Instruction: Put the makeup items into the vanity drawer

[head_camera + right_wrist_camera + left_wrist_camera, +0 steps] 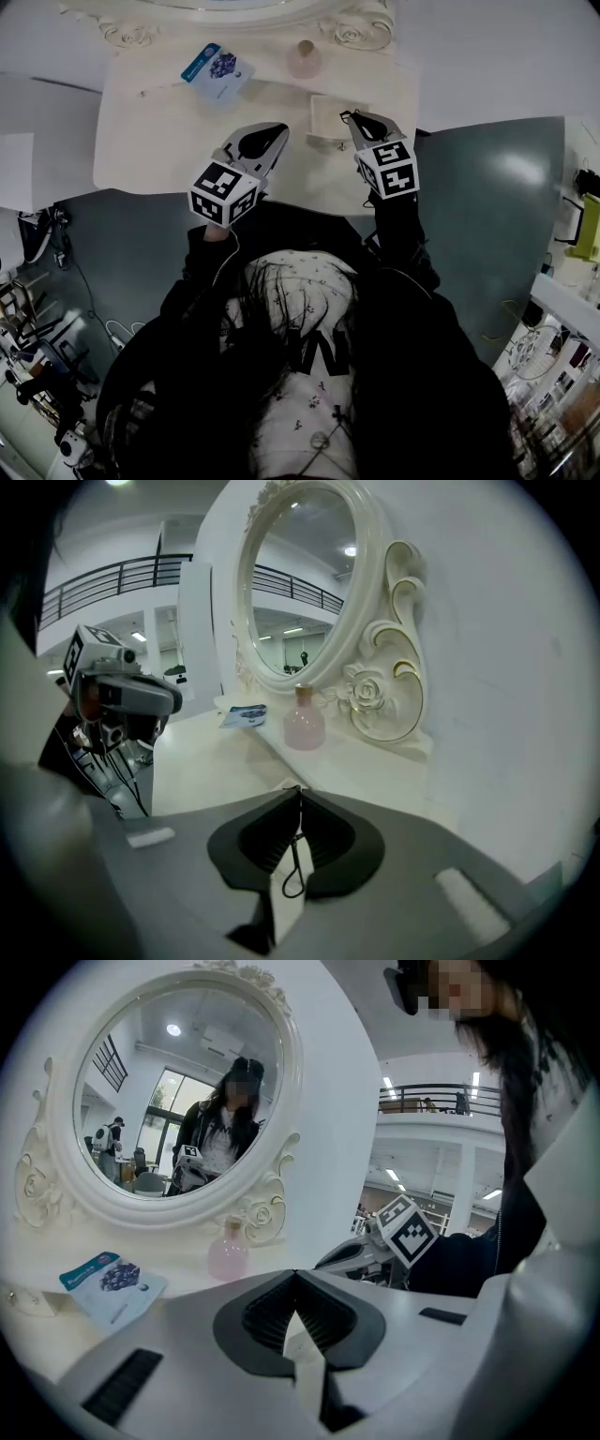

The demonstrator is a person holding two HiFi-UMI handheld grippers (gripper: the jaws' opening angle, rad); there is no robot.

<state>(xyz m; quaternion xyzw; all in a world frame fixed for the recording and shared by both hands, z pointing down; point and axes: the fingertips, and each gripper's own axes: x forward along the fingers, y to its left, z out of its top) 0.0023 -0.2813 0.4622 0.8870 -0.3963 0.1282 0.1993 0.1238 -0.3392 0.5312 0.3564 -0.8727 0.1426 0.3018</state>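
Observation:
A blue-and-white packet [216, 71] [111, 1282] [246, 714] and a round pink bottle [303, 58] [227, 1252] [304, 724] rest at the back of the cream vanity top [169, 141], below the mirror. A slim pale stick [161, 87] lies left of the packet. A small cream drawer-like box [330, 117] sits between my grippers. My left gripper [281, 129] [295, 1274] hovers over the top, shut with nothing in it. My right gripper [348, 116] [299, 789] is beside the box, shut on a thin black cord loop [294, 866].
The ornate white oval mirror [178, 1091] [300, 583] stands against the wall behind the items. The vanity's front edge [281, 204] runs just ahead of the person's body. Grey floor [487, 206] lies on both sides, with cables and gear at the far left and right.

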